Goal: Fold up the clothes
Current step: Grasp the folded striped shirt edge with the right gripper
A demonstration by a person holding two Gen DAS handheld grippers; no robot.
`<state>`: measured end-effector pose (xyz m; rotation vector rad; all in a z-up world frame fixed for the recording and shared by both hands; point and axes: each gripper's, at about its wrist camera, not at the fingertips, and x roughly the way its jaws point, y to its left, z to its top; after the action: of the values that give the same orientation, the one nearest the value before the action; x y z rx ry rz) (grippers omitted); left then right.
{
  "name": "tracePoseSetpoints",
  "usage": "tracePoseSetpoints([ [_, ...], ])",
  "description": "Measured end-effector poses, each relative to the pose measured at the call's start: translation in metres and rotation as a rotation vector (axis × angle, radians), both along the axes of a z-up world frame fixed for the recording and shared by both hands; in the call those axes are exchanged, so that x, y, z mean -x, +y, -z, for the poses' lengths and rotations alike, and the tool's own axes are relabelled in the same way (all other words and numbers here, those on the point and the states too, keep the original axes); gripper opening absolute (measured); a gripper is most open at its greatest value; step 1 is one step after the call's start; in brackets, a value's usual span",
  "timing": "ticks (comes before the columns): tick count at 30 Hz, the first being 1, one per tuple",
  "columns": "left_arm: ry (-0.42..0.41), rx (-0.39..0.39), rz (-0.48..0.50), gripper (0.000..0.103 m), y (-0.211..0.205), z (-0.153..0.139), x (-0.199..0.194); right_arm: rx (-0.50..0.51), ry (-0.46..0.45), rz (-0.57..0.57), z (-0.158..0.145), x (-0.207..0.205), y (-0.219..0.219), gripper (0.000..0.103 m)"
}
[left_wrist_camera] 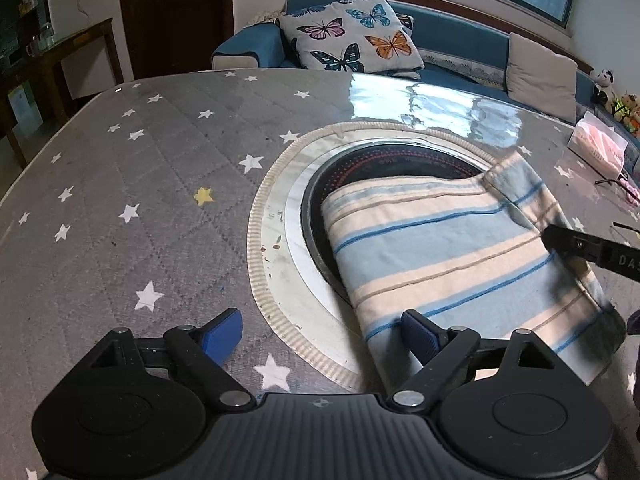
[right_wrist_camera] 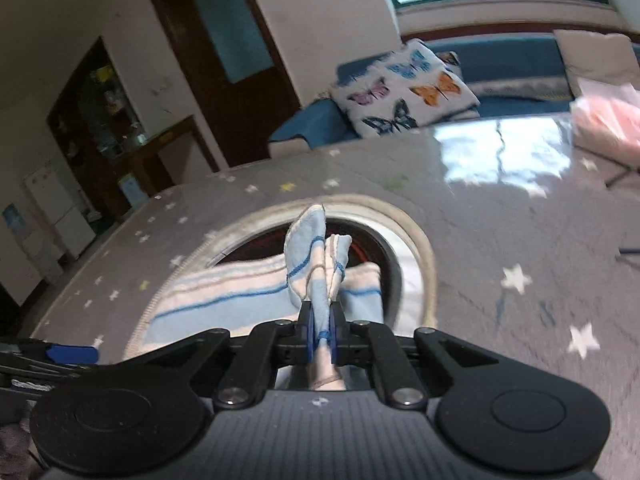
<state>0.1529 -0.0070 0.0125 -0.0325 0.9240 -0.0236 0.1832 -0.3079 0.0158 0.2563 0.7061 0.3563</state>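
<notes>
A blue, cream and tan striped cloth (left_wrist_camera: 452, 252) lies folded on the table, partly over the round black burner (left_wrist_camera: 384, 160) set in the middle. My left gripper (left_wrist_camera: 320, 336) is open and empty, its right pad at the cloth's near edge. In the left wrist view my right gripper (left_wrist_camera: 560, 240) reaches in from the right and pinches the cloth's right side. In the right wrist view my right gripper (right_wrist_camera: 321, 332) is shut on a bunched edge of the striped cloth (right_wrist_camera: 308, 248), which sticks up past the pads.
The table wears a grey star-print cover (left_wrist_camera: 140, 200) under glossy plastic. A pink tissue pack (left_wrist_camera: 596, 144) sits at the far right edge. A blue sofa with a butterfly pillow (left_wrist_camera: 352, 36) stands behind the table.
</notes>
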Motion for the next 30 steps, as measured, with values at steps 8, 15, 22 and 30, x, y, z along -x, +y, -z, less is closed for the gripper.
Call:
tracePoseSetpoints([
  [8, -0.01, -0.021, -0.002, 0.089, -0.001, -0.003, -0.006, 0.054, -0.035, 0.056, -0.005, -0.002, -0.009, 0.017],
  [15, -0.047, -0.024, 0.018, 0.085, -0.01, -0.01, -0.022, 0.031, -0.077, -0.068, -0.019, -0.011, 0.003, 0.017],
  [22, -0.076, 0.005, 0.063, 0.056, -0.021, -0.012, -0.045, 0.085, -0.03, -0.12, -0.007, -0.031, 0.023, 0.017],
  [30, -0.065, 0.038, 0.067, 0.027, -0.021, 0.004, -0.072, 0.103, 0.002, -0.118, 0.003, -0.035, 0.017, 0.016],
])
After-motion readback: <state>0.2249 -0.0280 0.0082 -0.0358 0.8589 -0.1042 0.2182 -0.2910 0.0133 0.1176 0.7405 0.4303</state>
